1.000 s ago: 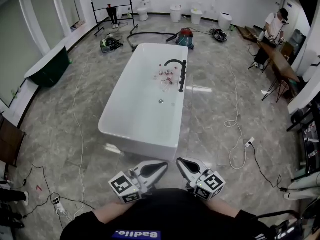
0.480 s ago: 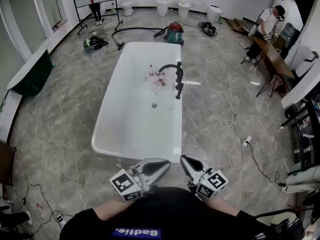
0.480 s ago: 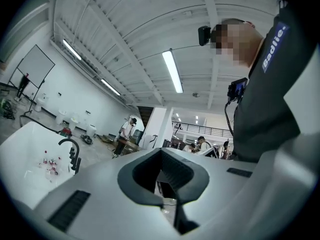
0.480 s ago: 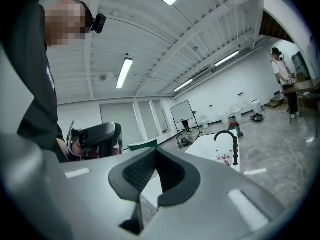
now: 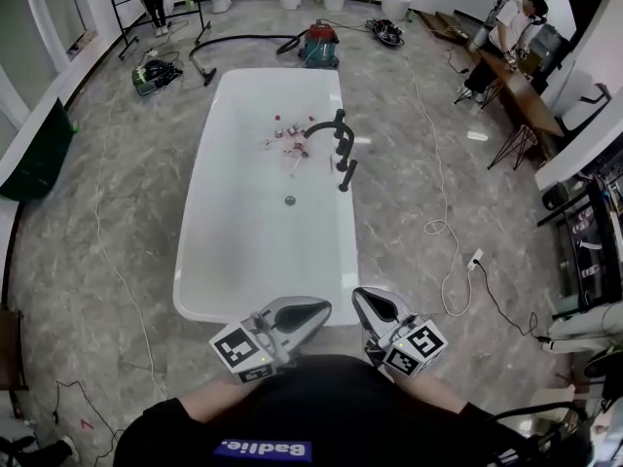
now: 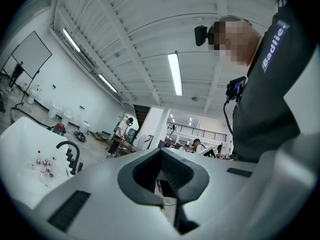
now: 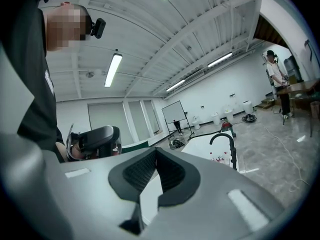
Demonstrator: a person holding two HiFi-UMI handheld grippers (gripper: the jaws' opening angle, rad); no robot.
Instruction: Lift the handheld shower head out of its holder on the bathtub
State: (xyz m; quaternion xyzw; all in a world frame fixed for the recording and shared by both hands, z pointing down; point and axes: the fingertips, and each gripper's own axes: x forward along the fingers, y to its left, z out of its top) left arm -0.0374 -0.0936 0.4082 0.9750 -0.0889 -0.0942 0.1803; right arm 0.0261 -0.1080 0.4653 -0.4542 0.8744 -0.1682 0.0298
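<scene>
A white bathtub (image 5: 200, 280) stands lengthwise ahead of me on the grey floor. On its right rim rises a black arched faucet (image 5: 324, 125), and the black handheld shower head (image 5: 347, 175) rests in its holder just nearer to me. The faucet also shows in the left gripper view (image 6: 66, 145) and the right gripper view (image 7: 223, 136). Both grippers are close to my body, short of the tub's near end and far from the shower head. My left gripper (image 5: 316, 307) (image 6: 161, 152) is shut and empty. My right gripper (image 5: 361, 298) (image 7: 156, 152) is shut and empty too.
Several small bottles (image 5: 284, 132) lie inside the tub. A red vacuum cleaner (image 5: 318, 43) with a black hose sits beyond it. White cables and a power strip (image 5: 475, 259) trail on the floor to the right. A person (image 5: 510, 19) stands at a table at the far right.
The bathtub has come nearer and sits lower in the head view as I walk toward it. Both grippers travelled along, still shut and close to my body.
</scene>
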